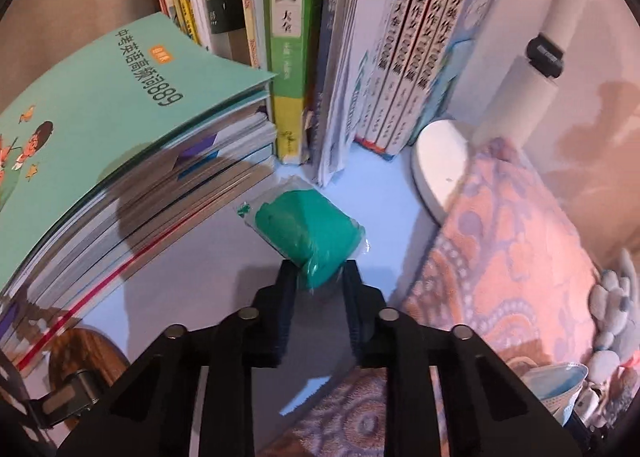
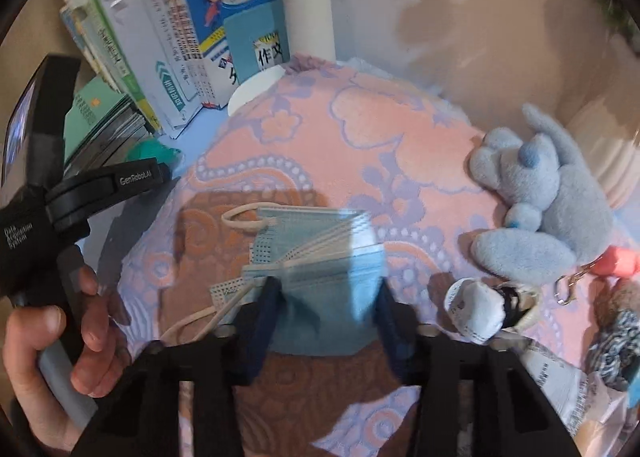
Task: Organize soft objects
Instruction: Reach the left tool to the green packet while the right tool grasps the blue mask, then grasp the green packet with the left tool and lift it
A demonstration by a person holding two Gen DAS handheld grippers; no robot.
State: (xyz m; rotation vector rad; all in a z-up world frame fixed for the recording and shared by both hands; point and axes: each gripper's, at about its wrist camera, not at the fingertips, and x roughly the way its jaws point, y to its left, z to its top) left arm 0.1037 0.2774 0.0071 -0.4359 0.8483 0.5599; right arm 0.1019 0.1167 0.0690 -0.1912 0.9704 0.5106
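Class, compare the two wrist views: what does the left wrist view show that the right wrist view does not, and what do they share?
Left only: the left gripper pinching the green packet, and the book stack's teal cover.
Right only: the right gripper around the blue face masks, the grey plush toy, and the person's hand.
Both: the pink patterned towel, upright books, white lamp base.

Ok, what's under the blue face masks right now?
The face masks lie on the pink patterned towel, the right gripper straddling the front mask. Whatever the towel covers beneath them is hidden.
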